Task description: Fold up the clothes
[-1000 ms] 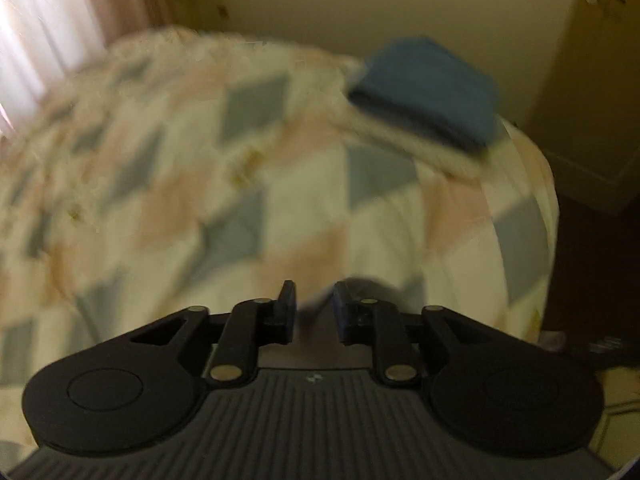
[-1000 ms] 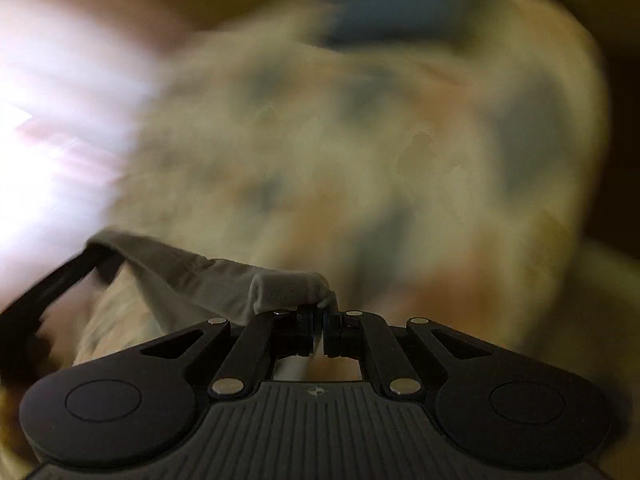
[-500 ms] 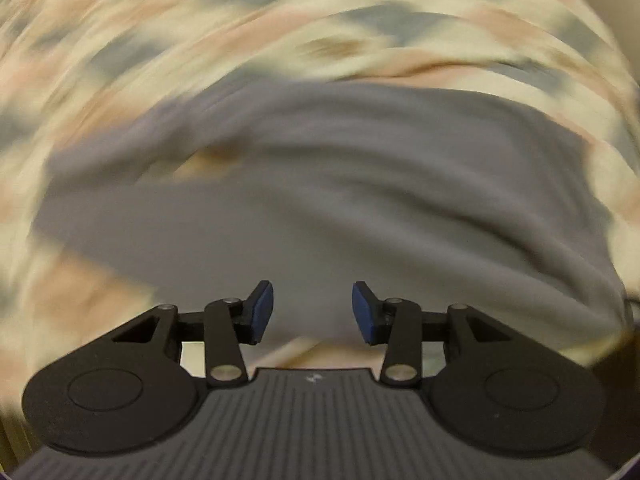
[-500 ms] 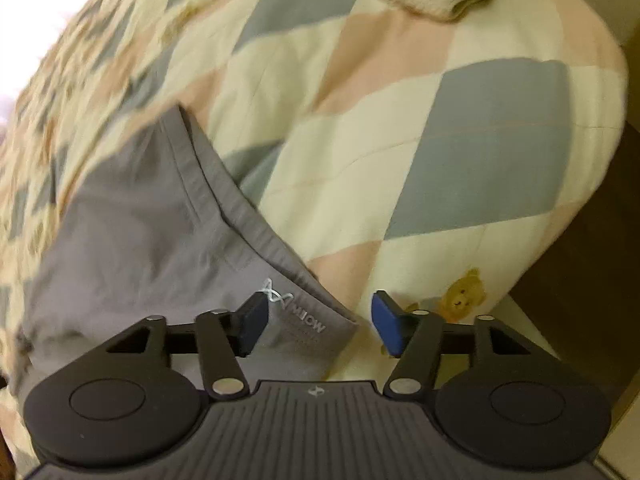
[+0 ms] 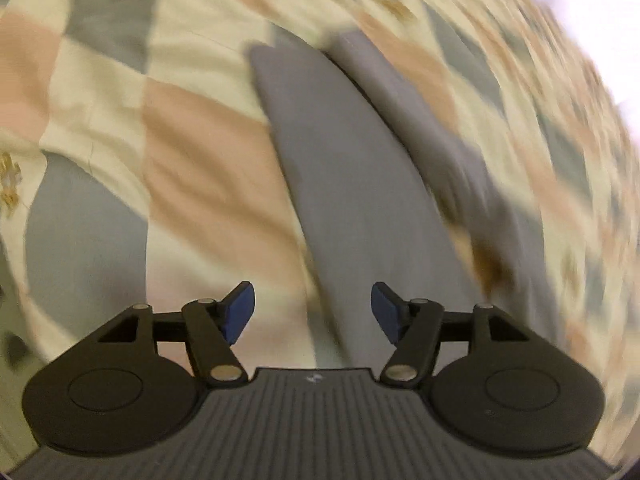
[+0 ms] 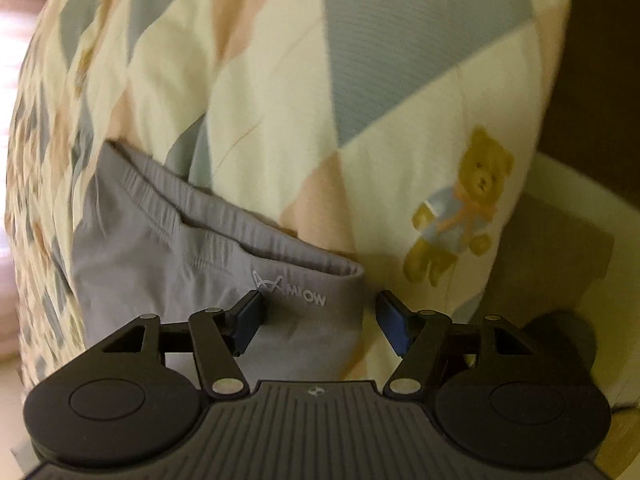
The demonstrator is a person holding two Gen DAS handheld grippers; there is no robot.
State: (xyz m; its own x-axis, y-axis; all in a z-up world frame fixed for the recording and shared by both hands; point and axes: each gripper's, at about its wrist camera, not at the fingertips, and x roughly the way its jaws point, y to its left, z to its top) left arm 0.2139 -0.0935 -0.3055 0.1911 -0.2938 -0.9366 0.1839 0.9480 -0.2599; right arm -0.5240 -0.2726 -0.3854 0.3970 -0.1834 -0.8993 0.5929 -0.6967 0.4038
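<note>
We see the grey stretch-fabric garment (image 6: 168, 264) lying flat on the checked pastel quilt of the bed (image 6: 280, 112) — its long axis runs away from the left tool (image 5: 312, 316), waistband corner between the right tool's (image 6: 318, 320) blades; both tools gape wide, holding nothing.

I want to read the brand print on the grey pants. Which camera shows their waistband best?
The right wrist view: the waistband is sharp there, with its stitching and white logo between the open fingers of the right hand-held gripper. The left wrist view shows only blurred legs of the pants, no waistband.
</note>
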